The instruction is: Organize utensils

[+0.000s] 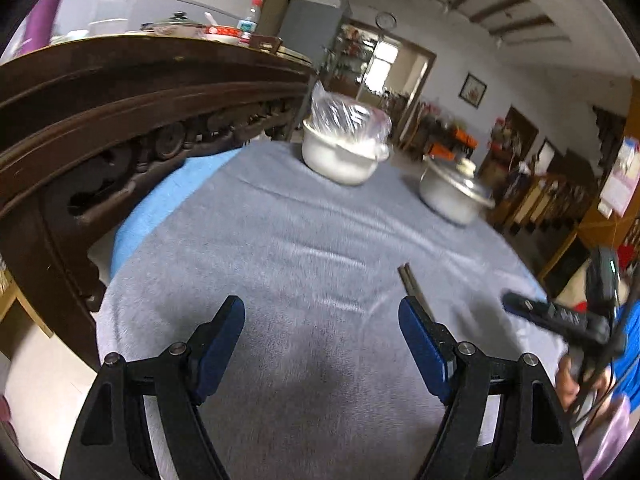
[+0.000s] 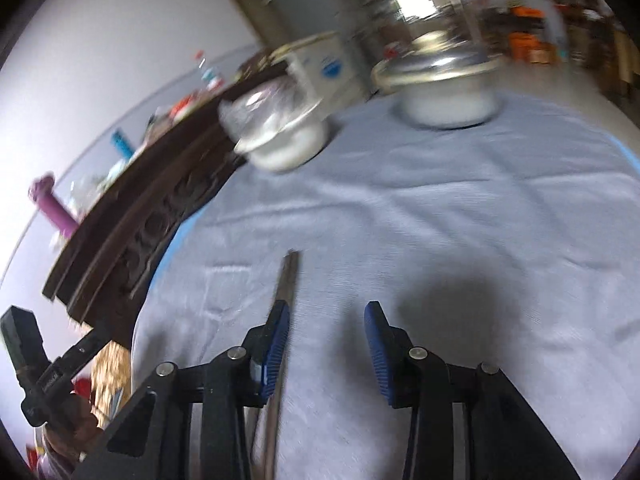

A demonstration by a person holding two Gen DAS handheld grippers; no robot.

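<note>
Desk fills both views, covered in a grey cloth with a blue one showing underneath at the left edge; probably a soft work surface so utensils don't slide. Dark carved sideboard runs along the left of the left wrist view, cluttered on top. White pot with a plastic bag over it sits upper centre; steel pot with lid is near it to the right. Both are parked at the far edge, leaving the near cloth free.

Left tool is at lower centre, jaws wide apart, nothing between them, over bare cloth. Right tool is at lower centre of the right wrist view, jaws part open, nothing between the pads.

Chopsticks, a dark pair lying together on the cloth, run from mid-frame down past the outer side of the right tool's left finger; touching or just beside it, can't tell, blurred. In the left wrist view their ends show just beyond the right finger. Judgement: they are not gripped yet, and the pickup is still ahead.
</note>
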